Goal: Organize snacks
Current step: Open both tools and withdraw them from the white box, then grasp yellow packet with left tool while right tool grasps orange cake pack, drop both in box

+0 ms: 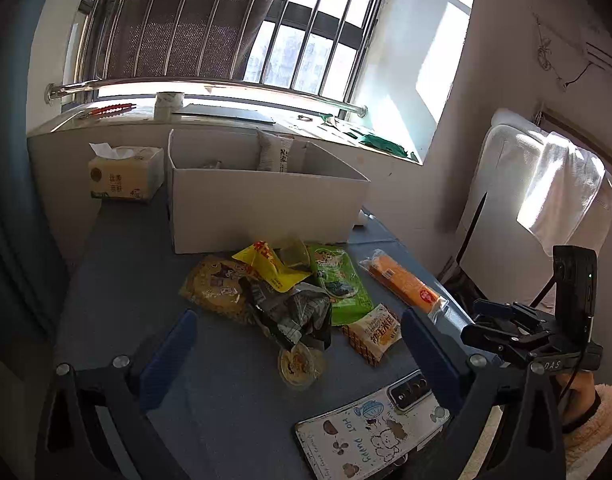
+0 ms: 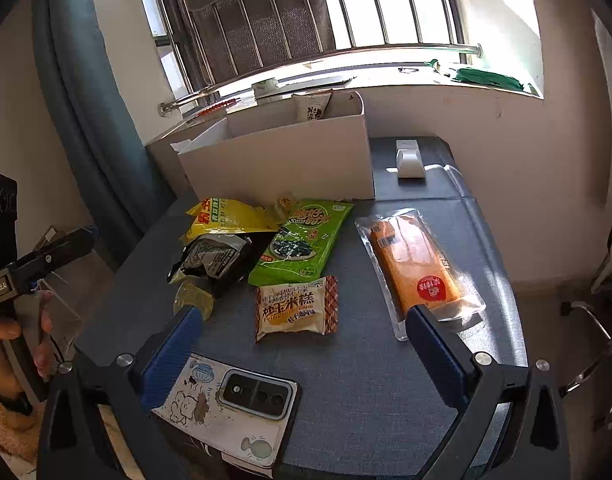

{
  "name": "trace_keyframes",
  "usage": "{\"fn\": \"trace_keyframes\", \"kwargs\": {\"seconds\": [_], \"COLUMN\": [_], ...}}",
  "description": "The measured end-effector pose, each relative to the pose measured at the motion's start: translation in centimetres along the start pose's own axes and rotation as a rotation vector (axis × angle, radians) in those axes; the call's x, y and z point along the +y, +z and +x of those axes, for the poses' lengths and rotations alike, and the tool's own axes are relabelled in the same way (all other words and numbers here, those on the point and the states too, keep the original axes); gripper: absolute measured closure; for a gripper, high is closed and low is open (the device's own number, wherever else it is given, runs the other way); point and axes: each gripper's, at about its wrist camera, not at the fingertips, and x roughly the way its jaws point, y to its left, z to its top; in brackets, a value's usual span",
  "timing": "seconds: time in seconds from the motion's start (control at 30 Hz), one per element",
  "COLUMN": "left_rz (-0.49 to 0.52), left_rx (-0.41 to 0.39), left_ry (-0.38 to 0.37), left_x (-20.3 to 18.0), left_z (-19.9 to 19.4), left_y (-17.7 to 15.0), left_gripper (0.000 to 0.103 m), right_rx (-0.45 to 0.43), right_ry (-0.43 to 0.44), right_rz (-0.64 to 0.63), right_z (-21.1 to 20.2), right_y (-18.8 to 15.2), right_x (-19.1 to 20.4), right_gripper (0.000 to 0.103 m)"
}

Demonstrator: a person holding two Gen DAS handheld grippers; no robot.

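Note:
Snack packs lie on the grey table: a yellow bag (image 1: 266,266) (image 2: 222,216), a green seaweed pack (image 1: 340,284) (image 2: 302,242), a black foil bag (image 1: 294,312) (image 2: 212,256), a corn-cake pack (image 1: 372,332) (image 2: 296,308), a long orange cake (image 1: 402,280) (image 2: 416,266) and a round jelly cup (image 1: 298,364). A white cardboard box (image 1: 262,204) (image 2: 282,160) behind them holds one pouch (image 1: 276,152). My left gripper (image 1: 298,356) is open above the jelly cup. My right gripper (image 2: 304,344) is open just in front of the corn-cake pack.
A phone in a cartoon case (image 1: 370,428) (image 2: 226,408) lies at the table's near edge. A tissue pack (image 1: 124,176) stands left of the box. A small white device (image 2: 408,158) sits right of the box. A window sill runs behind.

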Motion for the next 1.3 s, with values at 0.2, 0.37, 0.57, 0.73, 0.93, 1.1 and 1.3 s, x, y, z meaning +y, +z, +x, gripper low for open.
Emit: {"fn": "trace_keyframes", "kwargs": {"seconds": [0.2, 0.37, 0.57, 0.73, 0.93, 1.1, 1.3], "left_rz": [0.035, 0.028, -0.025, -0.03, -0.034, -0.04, 0.017], "left_rx": [0.037, 0.049, 0.07, 0.078, 0.089, 0.1, 0.099], "left_ry": [0.016, 0.032, 0.041, 0.046, 0.047, 0.042, 0.047], "left_x": [-1.4, -1.0, 0.4, 0.8, 1.1, 1.3, 1.0], "left_z": [0.1, 0.2, 0.5, 0.6, 0.9, 1.5, 2.6], "left_y": [-2.7, -2.5, -2.6, -2.9, -3.0, -2.9, -1.3], "left_gripper": [0.0, 0.0, 0.0, 0.0, 0.0, 0.0, 0.0], "right_rx": [0.049, 0.057, 0.148, 0.243, 0.279, 0.286, 0.235], "right_ry": [-0.041, -0.075, -0.173, -0.205, -0.176, -0.138, -0.115], "right_rz": [-0.01, 0.01, -0.105, -0.193, -0.182, -0.115, -0.121], "right_z": [0.2, 2.4, 7.9, 12.5, 13.7, 12.1, 9.1], "right_y": [-1.9, 0.3, 4.2, 5.5, 5.7, 6.0, 5.1], "right_x": [-1.1, -3.7, -6.2, -7.0, -7.8, -7.6, -5.2], "right_gripper": [0.0, 0.0, 0.0, 0.0, 0.001, 0.046, 0.046]}}
